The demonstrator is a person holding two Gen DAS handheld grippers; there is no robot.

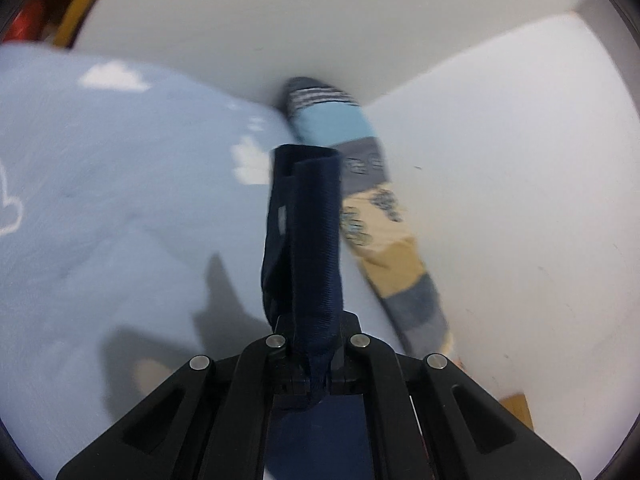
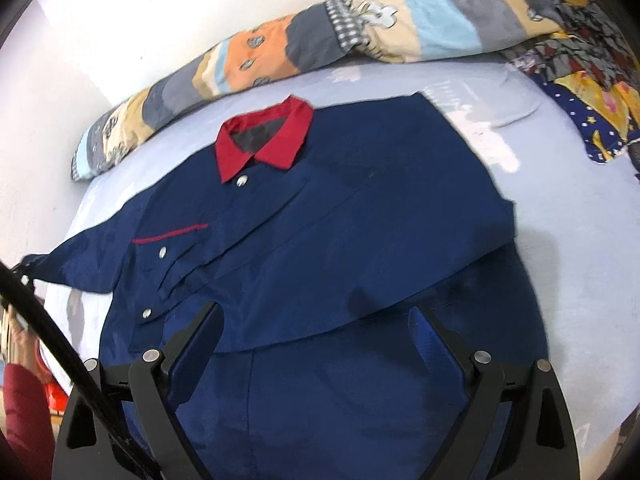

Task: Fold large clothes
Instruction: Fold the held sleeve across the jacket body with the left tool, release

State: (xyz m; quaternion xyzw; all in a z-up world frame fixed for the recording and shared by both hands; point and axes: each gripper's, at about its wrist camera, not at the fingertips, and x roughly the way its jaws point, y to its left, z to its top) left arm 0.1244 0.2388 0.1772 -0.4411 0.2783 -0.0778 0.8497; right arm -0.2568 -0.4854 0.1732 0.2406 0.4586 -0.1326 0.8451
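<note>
While the pale blue bedsheet [image 2: 580, 216] carries it, the navy shirt [image 2: 320, 220] lies flat, red collar [image 2: 264, 140] toward the patchwork quilt [image 2: 280, 52] | left gripper [image 1: 308, 376] clamped on the sleeve cuff [image 1: 308, 216]; lifted | right gripper [image 2: 316, 340] spread wide over the hem; nothing pinched

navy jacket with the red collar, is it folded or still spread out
Partly folded: the navy jacket with the red collar has one sleeve laid across its front, while the left gripper is shut on the other sleeve's cuff.

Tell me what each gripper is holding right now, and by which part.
The left gripper is shut on the navy blue shirt with the red collar, by its sleeve cuff. The right gripper is open, holding nothing.
</note>
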